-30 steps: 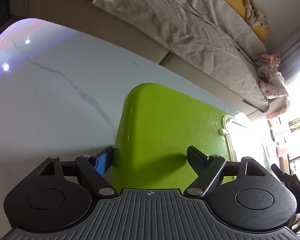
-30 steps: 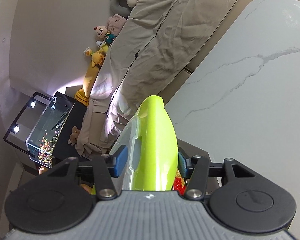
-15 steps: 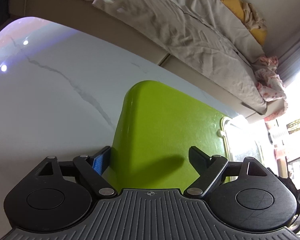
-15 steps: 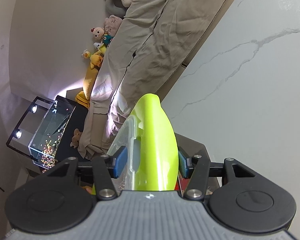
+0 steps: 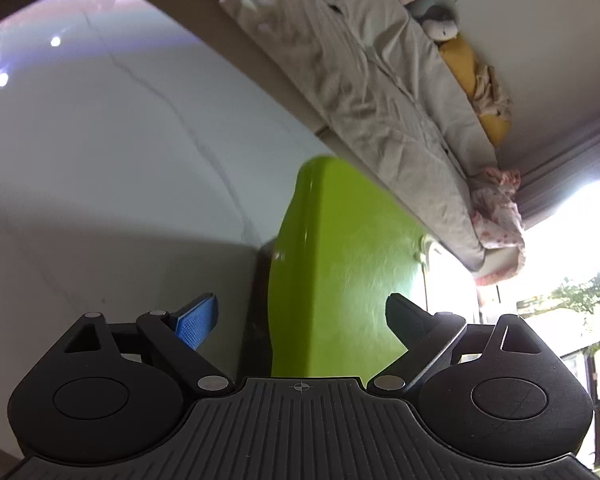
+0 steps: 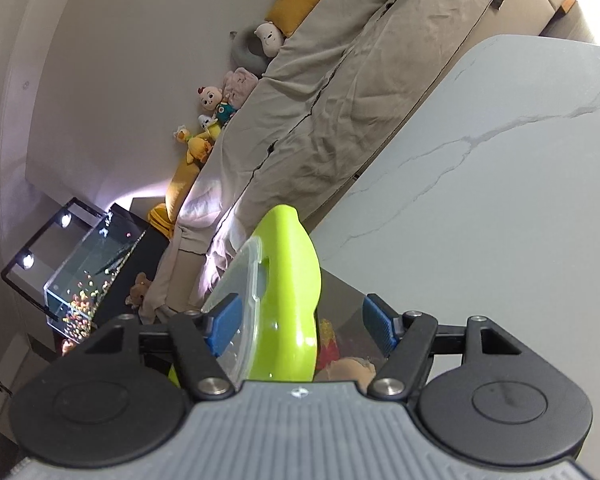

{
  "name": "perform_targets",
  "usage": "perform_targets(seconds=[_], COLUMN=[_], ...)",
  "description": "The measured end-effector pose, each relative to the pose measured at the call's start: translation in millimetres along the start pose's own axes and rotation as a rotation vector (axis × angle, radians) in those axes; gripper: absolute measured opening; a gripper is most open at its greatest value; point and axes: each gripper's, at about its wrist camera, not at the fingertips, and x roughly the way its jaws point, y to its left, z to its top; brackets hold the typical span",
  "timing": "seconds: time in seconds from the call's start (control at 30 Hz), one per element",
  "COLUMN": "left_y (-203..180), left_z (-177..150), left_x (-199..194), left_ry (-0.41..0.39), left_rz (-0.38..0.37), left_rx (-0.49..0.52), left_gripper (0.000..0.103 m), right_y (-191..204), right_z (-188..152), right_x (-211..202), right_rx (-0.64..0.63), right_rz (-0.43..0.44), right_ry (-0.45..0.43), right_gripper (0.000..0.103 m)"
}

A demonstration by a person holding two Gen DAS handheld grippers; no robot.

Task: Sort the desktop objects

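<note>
A lime-green box (image 5: 340,272) with a clear lid (image 6: 240,280) stands on the white marble table (image 5: 100,160). My left gripper (image 5: 300,320) is open, its blue-padded left finger (image 5: 196,322) apart from the box's side and the box between the jaws. In the right wrist view the green box (image 6: 292,280) sits between the jaws of my right gripper (image 6: 302,322), which is open, with the right pad (image 6: 378,324) clear of it. Small colourful items (image 6: 340,356) show by the box's lower edge.
A bed with a beige cover (image 5: 360,80) runs along the table's far edge, with stuffed toys (image 6: 220,108) on it. A lit glass tank (image 6: 84,276) stands at the left. A bright window (image 5: 572,248) is at the right.
Both grippers have opened and let go of the green box. The left gripper has tilted and pulled back a little.
</note>
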Motion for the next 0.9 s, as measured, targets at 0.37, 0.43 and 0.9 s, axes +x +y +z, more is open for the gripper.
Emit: perform_targets(seconds=[0.37,0.43,0.9], left_y=[-21,-28,-61], left_z=[20,20,40], left_x=[57,56,40], left_ry=[0.037,0.022,-0.021], left_rz=[-0.009,0.009,0.038], left_rx=[-0.008,0.032,0.095], left_gripper=[0.094,0.086,0.077], right_y=[20,26,35], right_z=[40,44,44], right_x=[61,74,72], right_rx=[-0.084,-0.125,-0.086], right_rz=[-0.006,0.000,-0.022], right_ry=[0.074,0.116,0.126], right_gripper=[0.075,0.072,0.059])
